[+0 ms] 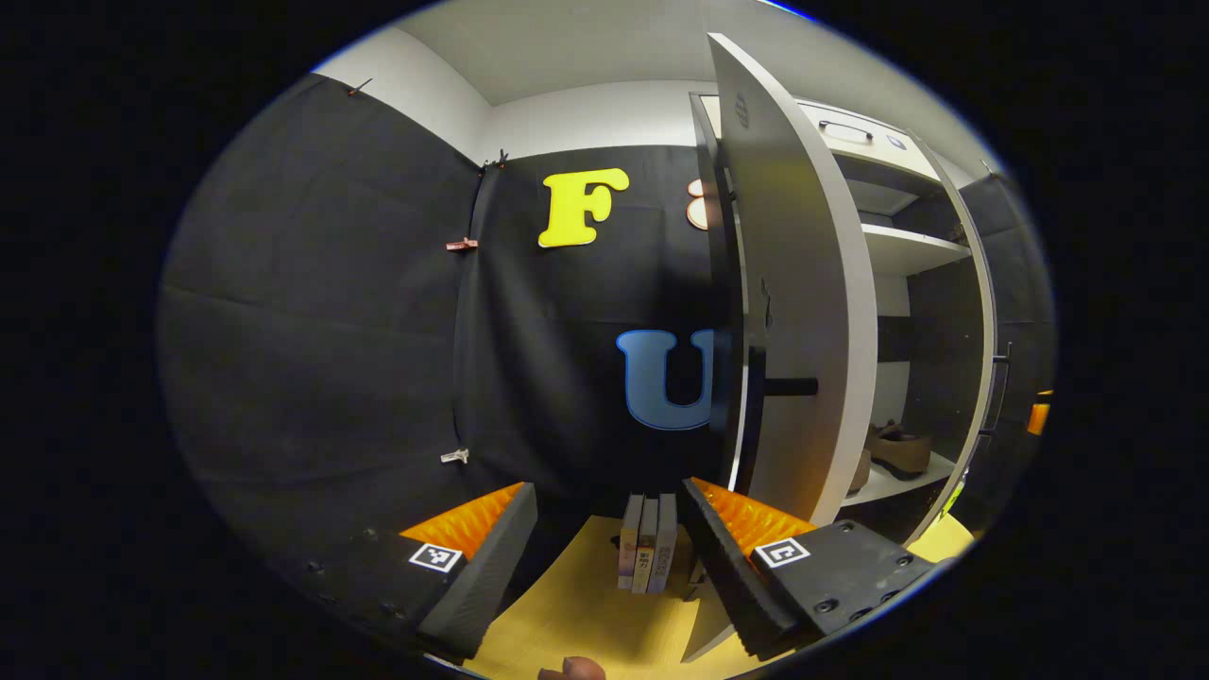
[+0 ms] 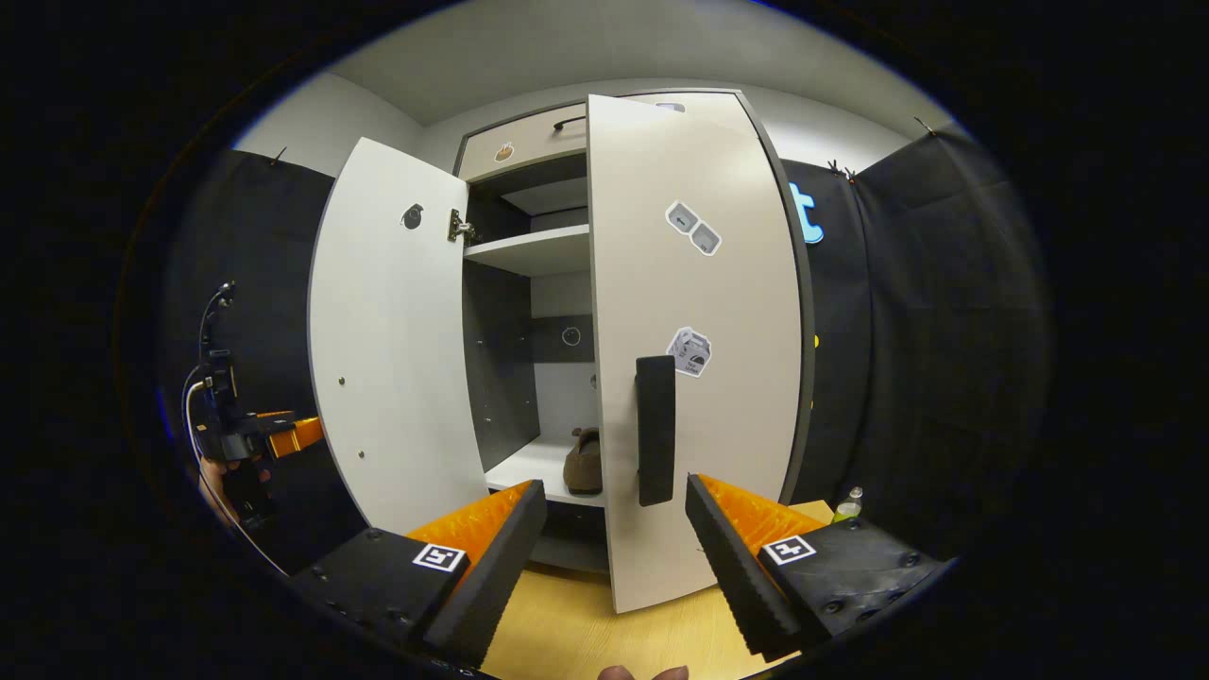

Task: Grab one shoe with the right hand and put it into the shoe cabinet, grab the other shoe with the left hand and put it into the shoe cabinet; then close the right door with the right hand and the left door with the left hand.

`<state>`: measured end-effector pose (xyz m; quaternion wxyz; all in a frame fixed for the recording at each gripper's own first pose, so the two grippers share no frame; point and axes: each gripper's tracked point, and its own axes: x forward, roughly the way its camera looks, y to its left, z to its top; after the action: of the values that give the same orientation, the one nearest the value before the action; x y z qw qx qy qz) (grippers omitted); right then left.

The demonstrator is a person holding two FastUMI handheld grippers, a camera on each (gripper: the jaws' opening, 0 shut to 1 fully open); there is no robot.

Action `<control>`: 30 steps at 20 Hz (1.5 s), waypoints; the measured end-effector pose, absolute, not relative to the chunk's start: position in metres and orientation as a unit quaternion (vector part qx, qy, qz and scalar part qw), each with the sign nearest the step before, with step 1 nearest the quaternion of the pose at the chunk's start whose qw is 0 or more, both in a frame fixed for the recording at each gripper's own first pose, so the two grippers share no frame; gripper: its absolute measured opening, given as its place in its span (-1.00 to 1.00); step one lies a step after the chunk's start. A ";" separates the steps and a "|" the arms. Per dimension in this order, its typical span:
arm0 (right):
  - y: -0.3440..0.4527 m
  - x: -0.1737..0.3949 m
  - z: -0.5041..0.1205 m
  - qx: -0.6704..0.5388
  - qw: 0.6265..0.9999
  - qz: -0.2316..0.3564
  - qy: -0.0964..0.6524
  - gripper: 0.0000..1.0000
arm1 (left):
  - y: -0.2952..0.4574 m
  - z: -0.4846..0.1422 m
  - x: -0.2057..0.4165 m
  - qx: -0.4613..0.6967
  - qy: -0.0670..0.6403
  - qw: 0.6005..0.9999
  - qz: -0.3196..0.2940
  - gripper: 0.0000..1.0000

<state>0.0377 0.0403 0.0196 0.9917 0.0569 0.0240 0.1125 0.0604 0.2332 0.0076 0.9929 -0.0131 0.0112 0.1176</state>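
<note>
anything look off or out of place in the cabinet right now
Nothing damaged or spilled. A brown shoe sits upright on the white cabinet's low shelf. Both white doors, left and right, stand open, which fits the unfinished task. Both grippers, left and right, are open and empty.

Even overhead light, sharp focus, strong fisheye bending at edges.

each gripper carries two wedge-shaped fingers with ribbed inner faces, bolted to flat dark plates studded with small round screws. a square black-and-white coded marker sits on each plate. in the right gripper view the left gripper trails a pale looping cable.
</note>
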 end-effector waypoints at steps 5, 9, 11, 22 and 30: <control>0.039 0.034 0.022 0.059 0.992 0.113 0.019 0.96 | 0.217 0.007 0.063 -0.015 0.014 0.994 0.112 0.84; 0.036 0.032 0.024 0.065 0.991 0.113 0.019 0.97 | 0.207 0.006 0.061 -0.023 0.019 0.993 0.115 0.84; 0.034 0.031 0.025 0.068 0.991 0.112 0.017 0.97 | 0.193 0.007 0.058 -0.027 0.018 0.993 0.113 0.79; 0.007 0.036 0.035 0.070 0.992 0.101 0.010 0.96 | 0.103 0.011 0.069 -0.027 0.009 0.999 0.046 0.77; 0.003 0.038 0.038 0.074 0.992 0.100 0.009 0.96 | 0.043 0.009 0.090 -0.045 0.015 0.999 -0.008 0.80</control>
<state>0.0381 0.0028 0.0377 0.9922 0.0742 0.0086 0.0995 0.0905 0.0431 0.0091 0.9989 -0.0447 0.0146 -0.0078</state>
